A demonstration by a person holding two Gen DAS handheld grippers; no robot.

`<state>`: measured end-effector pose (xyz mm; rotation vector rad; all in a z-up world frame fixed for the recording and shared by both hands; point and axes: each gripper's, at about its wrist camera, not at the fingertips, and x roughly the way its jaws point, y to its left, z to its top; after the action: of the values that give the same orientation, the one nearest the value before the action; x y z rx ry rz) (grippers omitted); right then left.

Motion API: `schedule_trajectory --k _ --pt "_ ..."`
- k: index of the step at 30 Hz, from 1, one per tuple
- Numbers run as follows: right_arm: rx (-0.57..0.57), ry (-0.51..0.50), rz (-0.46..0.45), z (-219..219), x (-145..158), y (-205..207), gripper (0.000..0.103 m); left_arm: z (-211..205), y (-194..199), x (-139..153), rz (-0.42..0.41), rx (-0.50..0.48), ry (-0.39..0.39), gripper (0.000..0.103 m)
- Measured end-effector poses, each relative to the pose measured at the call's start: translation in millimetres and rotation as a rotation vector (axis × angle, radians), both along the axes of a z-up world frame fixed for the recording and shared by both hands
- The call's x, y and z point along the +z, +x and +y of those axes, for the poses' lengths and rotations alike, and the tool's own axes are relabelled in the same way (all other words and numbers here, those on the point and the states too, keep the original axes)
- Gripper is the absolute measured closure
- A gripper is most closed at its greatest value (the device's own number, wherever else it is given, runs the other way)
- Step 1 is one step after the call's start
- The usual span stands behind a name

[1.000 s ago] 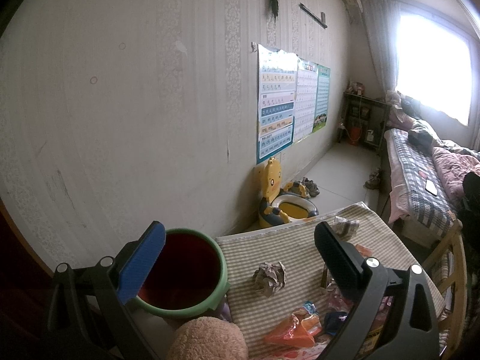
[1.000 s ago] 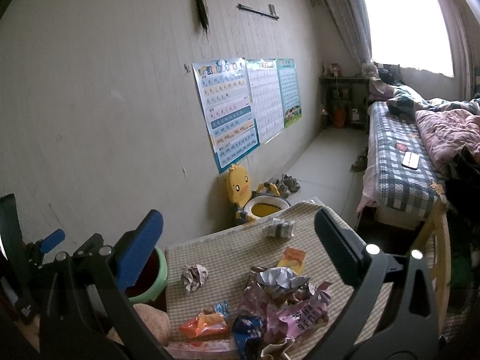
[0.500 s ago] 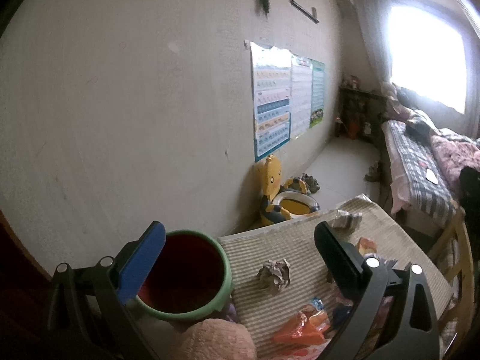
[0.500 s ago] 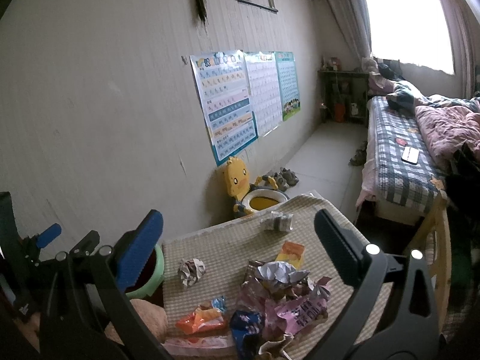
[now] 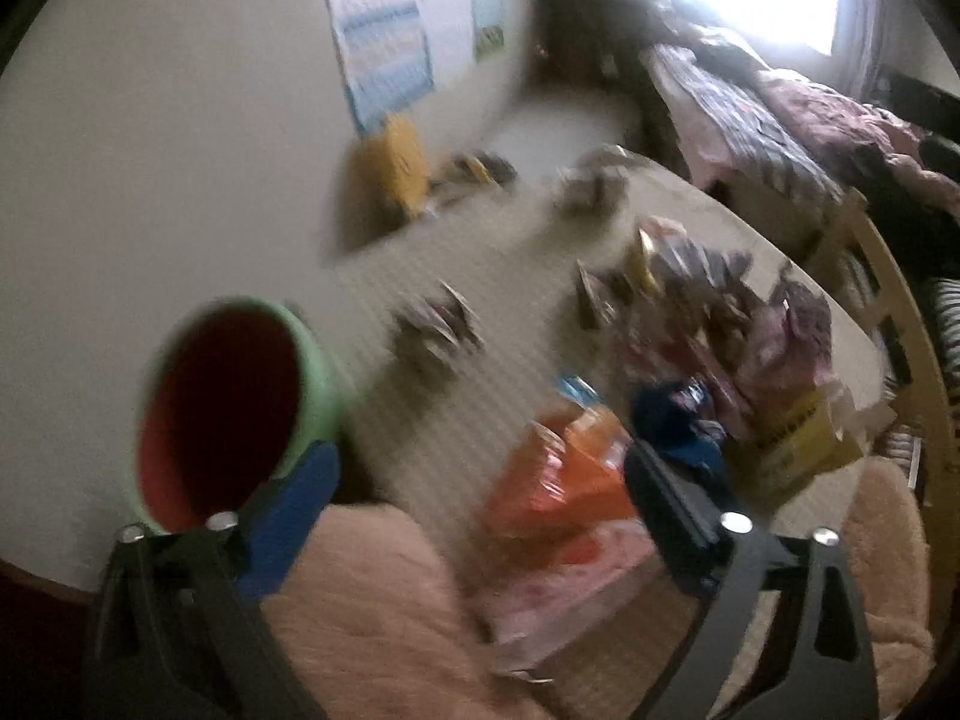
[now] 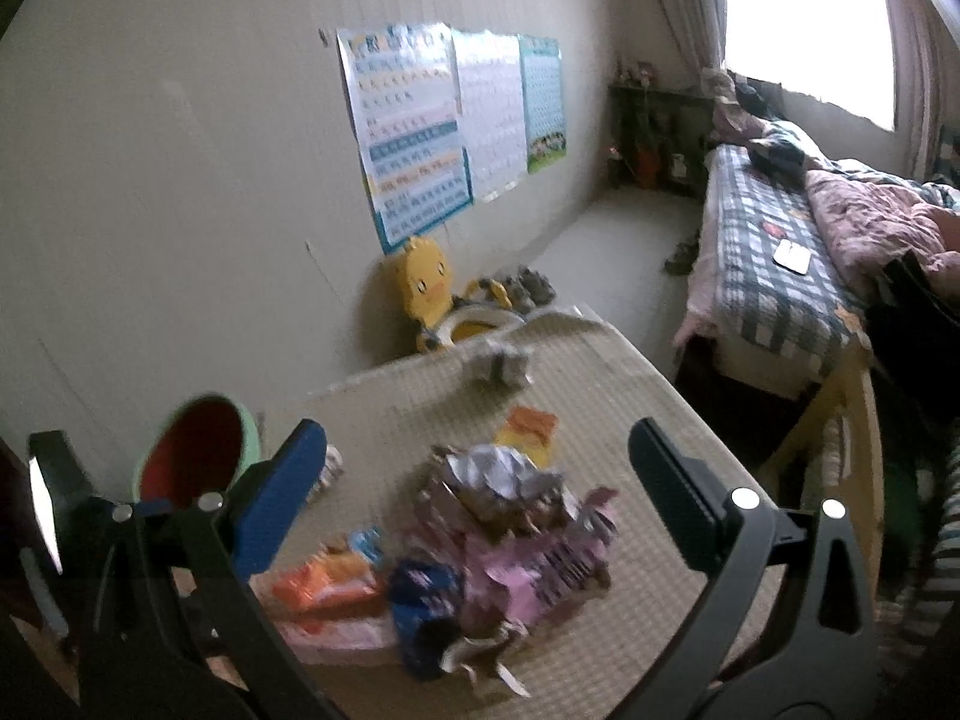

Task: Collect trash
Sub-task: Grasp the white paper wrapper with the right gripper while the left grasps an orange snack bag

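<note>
The left wrist view is blurred by motion. My left gripper [image 5: 474, 480] hangs over the near end of the table with its jaws closing; an orange wrapper [image 5: 564, 474] lies below the gap, and the pads touch nothing. A green bin [image 5: 222, 408] with a red inside stands to its left. A crumpled paper ball [image 5: 438, 324] lies further back. My right gripper [image 6: 474, 480] stands open above a heap of silver and pink wrappers [image 6: 516, 516], holding nothing. An orange wrapper [image 6: 324, 582], a blue wrapper [image 6: 426, 594] and the bin [image 6: 192, 456] sit to its left.
The table wears a checked cloth [image 6: 600, 372]. A pink plush thing [image 5: 372, 612] lies at its near edge. Past the far edge are a yellow duck potty [image 6: 432, 294], a bed [image 6: 774, 252] and wall posters [image 6: 408, 132]. A wooden chair [image 6: 852, 408] stands at the right.
Both grippers have dropped and tipped down toward the table, so the trash looms larger. The left one sank further, rolled, and its jaws have narrowed a little.
</note>
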<state>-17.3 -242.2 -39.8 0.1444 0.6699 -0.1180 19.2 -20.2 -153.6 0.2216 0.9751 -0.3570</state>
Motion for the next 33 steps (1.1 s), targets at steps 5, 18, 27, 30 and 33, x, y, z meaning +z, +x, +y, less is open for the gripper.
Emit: schedule_trajectory --k 5,18,27,30,33 --pt "0.006 -0.011 0.122 -4.8 -40.0 -13.7 0.003 -21.0 9.4 -26.6 0.079 -0.088 0.002 0.036" --pt "0.015 0.126 0.289 -9.8 -99.1 -26.5 0.003 -44.7 21.4 -50.5 0.158 -0.156 -0.011 0.103" --pt "0.026 0.148 0.336 -7.7 -109.4 -24.5 0.003 -22.6 21.1 -20.5 0.081 -0.104 -0.083 0.103" --pt "0.035 0.172 0.360 -4.8 -119.3 -24.3 0.005 -14.7 21.3 -6.2 0.038 -0.081 -0.094 0.103" --pt "0.045 0.164 0.378 -0.4 -127.1 -23.8 0.017 -8.3 23.0 5.0 0.004 -0.064 -0.099 0.103"
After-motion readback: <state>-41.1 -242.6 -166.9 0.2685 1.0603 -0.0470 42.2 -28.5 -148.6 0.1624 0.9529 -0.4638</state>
